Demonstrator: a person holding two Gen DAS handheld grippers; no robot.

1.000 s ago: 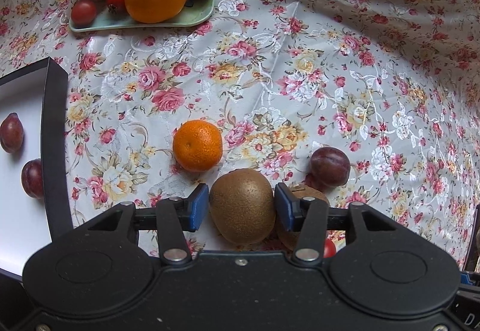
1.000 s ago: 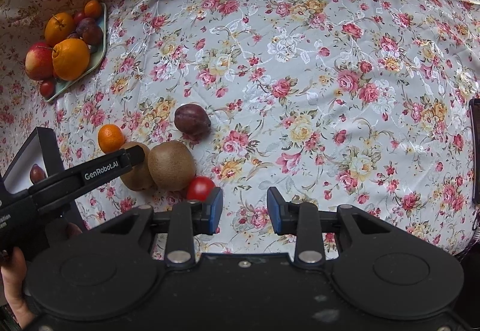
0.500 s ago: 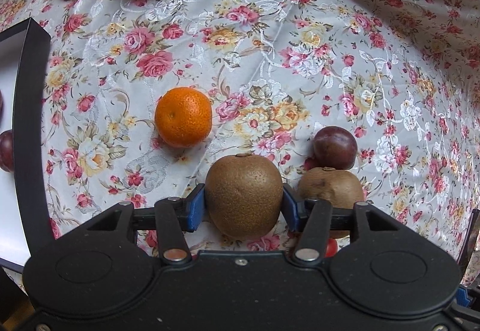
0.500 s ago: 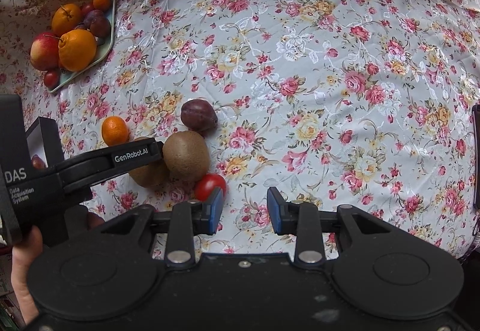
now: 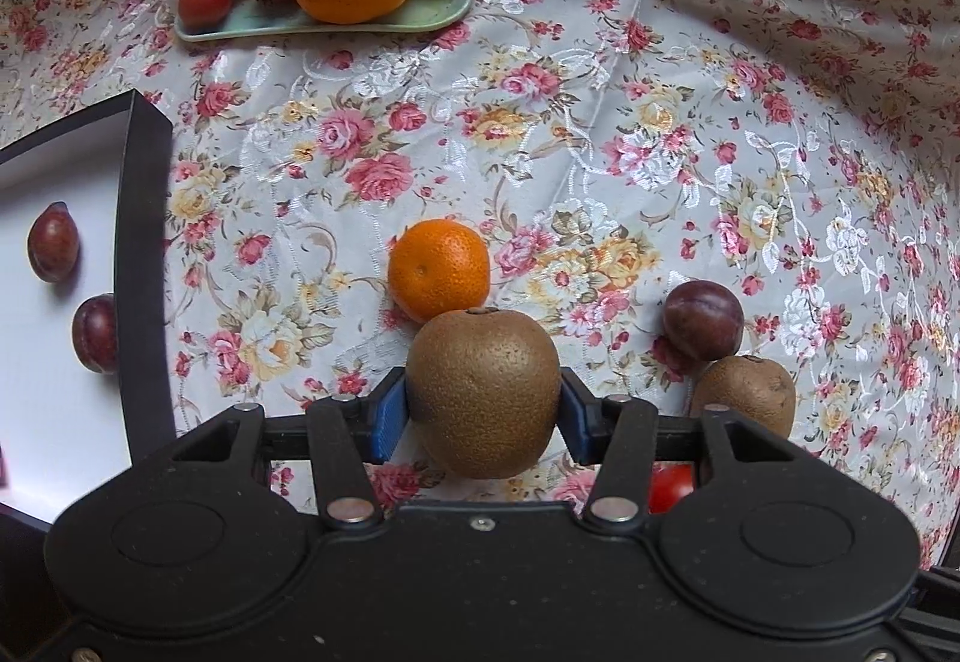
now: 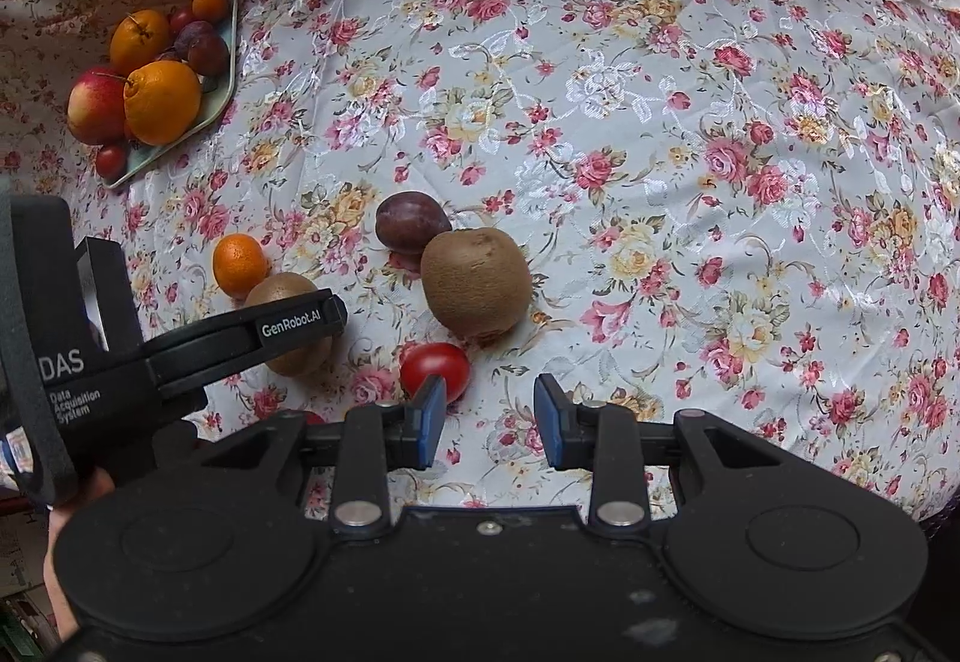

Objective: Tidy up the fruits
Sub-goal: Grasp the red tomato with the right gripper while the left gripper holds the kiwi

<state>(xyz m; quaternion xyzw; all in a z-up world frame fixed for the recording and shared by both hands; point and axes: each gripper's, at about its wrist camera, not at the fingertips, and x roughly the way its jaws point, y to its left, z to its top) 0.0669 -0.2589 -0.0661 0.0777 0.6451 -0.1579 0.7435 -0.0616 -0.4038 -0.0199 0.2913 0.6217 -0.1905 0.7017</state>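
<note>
Two kiwis are out: one kiwi (image 5: pixel 483 392) sits clamped between the blue pads of the left tongs (image 5: pixel 483 413), raised off the floral counter (image 5: pixel 540 134), and the second kiwi (image 5: pixel 744 392) lies on the cloth just right of them, touching a plum (image 5: pixel 702 320). Just beyond the held kiwi is a mandarin (image 5: pixel 438 269). Left of these tongs stands a black-walled box (image 5: pixel 141 254) (two plums lie inside). Far ahead is a green tray (image 5: pixel 432 11) piled with fruit. Empty and partly open, the right tongs (image 6: pixel 489 416) hang with a tomato (image 6: pixel 435 368) beside their left pad.
</note>
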